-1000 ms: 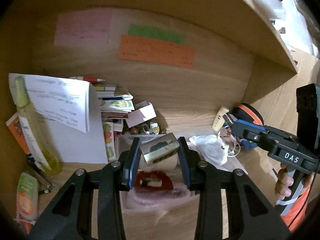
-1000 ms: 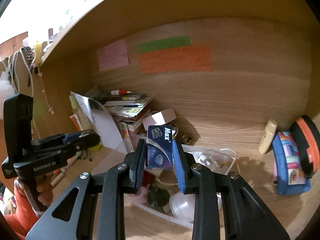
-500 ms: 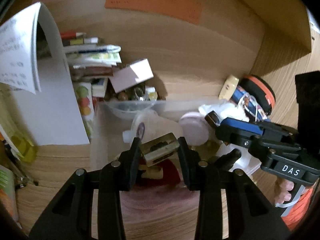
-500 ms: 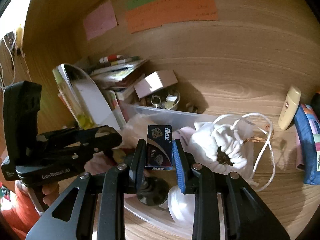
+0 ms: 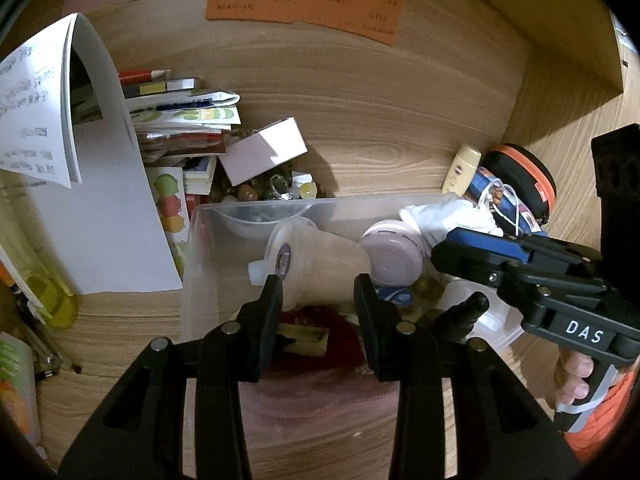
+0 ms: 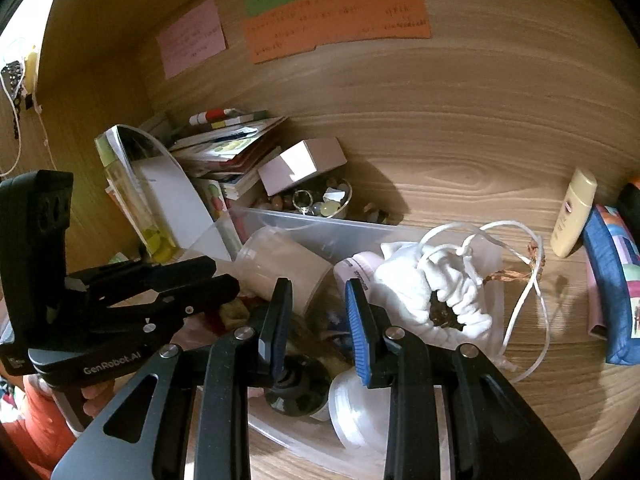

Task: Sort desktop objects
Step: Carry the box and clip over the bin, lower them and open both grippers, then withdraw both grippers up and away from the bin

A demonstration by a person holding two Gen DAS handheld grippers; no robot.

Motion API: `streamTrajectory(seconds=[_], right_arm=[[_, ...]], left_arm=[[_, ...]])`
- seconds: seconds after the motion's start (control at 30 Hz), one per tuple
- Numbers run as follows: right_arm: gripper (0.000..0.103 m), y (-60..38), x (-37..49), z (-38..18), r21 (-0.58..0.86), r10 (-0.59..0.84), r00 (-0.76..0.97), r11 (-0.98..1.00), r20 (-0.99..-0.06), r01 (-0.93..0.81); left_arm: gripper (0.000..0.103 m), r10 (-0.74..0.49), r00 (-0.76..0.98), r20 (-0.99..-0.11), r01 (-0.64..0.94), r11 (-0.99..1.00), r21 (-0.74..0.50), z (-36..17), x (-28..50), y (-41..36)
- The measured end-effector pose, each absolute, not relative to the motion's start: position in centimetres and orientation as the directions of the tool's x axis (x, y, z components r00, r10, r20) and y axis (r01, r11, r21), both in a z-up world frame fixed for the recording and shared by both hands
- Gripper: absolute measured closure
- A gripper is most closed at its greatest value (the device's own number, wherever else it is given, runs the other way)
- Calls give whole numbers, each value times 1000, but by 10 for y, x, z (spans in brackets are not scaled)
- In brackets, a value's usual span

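A clear plastic bin (image 5: 192,264) (image 6: 280,222) stands on the wooden desk. In it lie a clear cup on its side (image 5: 316,256) (image 6: 280,264), a round pink lid (image 5: 394,254), a white drawstring pouch (image 6: 432,296) and a red item (image 5: 320,344) with a small gold box (image 5: 308,338) on it. My left gripper (image 5: 316,300) is open and empty above the bin. My right gripper (image 6: 316,308) is open and empty above the bin, and it also shows in the left wrist view (image 5: 480,260). A small blue box (image 5: 394,296) lies low in the bin.
A stack of books and papers (image 5: 180,120) and a curled white sheet (image 5: 100,200) stand at the left. A small bowl of beads (image 6: 320,204) and a white box (image 6: 304,164) sit behind the bin. A cream tube (image 6: 574,212) and blue pouch (image 6: 612,280) lie right.
Both grippers have opened over the bin. The gold box has dropped from my left gripper and the blue Max box from my right gripper into the bin.
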State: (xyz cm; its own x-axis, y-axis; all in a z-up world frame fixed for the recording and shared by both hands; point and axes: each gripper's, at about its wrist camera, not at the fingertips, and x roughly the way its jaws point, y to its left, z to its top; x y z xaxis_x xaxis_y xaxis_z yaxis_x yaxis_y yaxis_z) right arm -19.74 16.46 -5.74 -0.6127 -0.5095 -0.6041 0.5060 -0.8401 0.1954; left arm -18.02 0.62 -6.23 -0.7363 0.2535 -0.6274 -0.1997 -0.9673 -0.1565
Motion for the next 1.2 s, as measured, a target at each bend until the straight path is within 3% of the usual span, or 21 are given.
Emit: streamTrajectory(seconds=[0.37, 0.7, 0.83, 0.9, 1.03, 1.2], right_arm=[[76, 166, -188, -41, 195, -523, -629, -835, -575, 515], [48, 182, -150, -12, 156, -510, -703, -848, -495, 506], [46, 188, -129, -3, 126, -495, -732, -857, -467, 499], [42, 190, -120, -1, 111, -488, -740, -860, -463, 497], [20, 196, -98, 3, 81, -465, -777, -874, -425, 479], [14, 198, -72, 2, 48, -444, -802, -884, -401, 465]], left_arm=[[58, 213, -770, -601, -180, -977, -115, -48, -170, 7], [27, 150, -836, -527, -138, -988, -62, -23, -133, 5], [18, 144, -850, -507, -131, -989, -62, -17, -117, 5], [8, 134, -853, -504, -125, -991, -51, -17, -108, 7], [6, 107, -864, -491, -116, -993, -13, -17, -90, 13], [4, 107, -869, -484, -104, -994, -34, -21, -71, 14]])
